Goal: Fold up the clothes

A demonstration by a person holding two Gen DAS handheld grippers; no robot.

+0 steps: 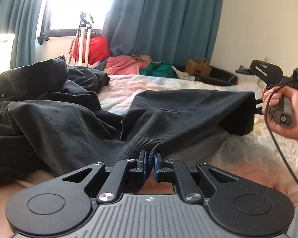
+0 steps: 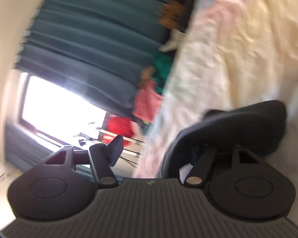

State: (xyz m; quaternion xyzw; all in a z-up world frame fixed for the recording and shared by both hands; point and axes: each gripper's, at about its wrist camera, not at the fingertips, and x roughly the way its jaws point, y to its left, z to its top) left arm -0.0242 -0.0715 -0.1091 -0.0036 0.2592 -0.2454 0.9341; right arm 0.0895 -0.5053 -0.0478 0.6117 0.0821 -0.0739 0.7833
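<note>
A black garment point(image 1: 178, 111) lies spread over the bed. My left gripper point(image 1: 150, 161) is shut on its near edge, with the cloth pinched between the blue pads point(image 1: 144, 160). My right gripper point(image 1: 252, 107) shows at the right of the left wrist view, hand-held and rolled sideways. One finger point(image 1: 254, 67) stands free above, and the cloth's right end hangs over the other finger. In the blurred right wrist view the black garment point(image 2: 238, 123) is draped over the right finger, and the left finger point(image 2: 115, 144) is bare and far from it.
A heap of black clothes point(image 1: 39, 91) lies at the left of the bed point(image 1: 168, 83). Pink point(image 1: 125, 64), green point(image 1: 159, 70) and red point(image 1: 93, 48) clothes, a paper bag point(image 1: 197, 67) and teal curtains point(image 1: 164, 19) are behind it. A cable point(image 1: 278, 144) hangs from the right gripper.
</note>
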